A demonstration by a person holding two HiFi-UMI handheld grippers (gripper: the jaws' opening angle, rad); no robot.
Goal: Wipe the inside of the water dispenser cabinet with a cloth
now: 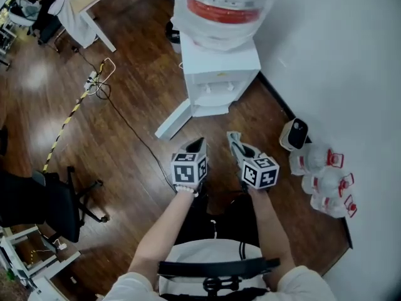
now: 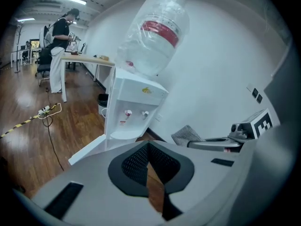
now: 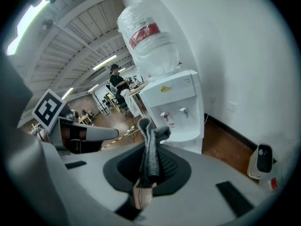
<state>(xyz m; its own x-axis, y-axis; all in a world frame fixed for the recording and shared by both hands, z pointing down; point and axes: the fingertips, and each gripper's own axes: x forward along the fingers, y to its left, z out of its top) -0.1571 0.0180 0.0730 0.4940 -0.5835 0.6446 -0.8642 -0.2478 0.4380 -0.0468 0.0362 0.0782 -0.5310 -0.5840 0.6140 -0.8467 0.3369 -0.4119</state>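
Note:
The white water dispenser stands against the wall with a big bottle on top. Its lower cabinet door hangs open to the left. My left gripper is held in front of it, shut with nothing in it. My right gripper is beside it, shut on a grey cloth that sticks up from the jaws. The dispenser and its open door show ahead in the left gripper view, along with the cloth. The dispenser also shows in the right gripper view.
Several small water bottles and a white-and-black device sit by the right wall. A power strip with cable and striped tape lie on the wood floor. An office chair stands left. A person stands at a far desk.

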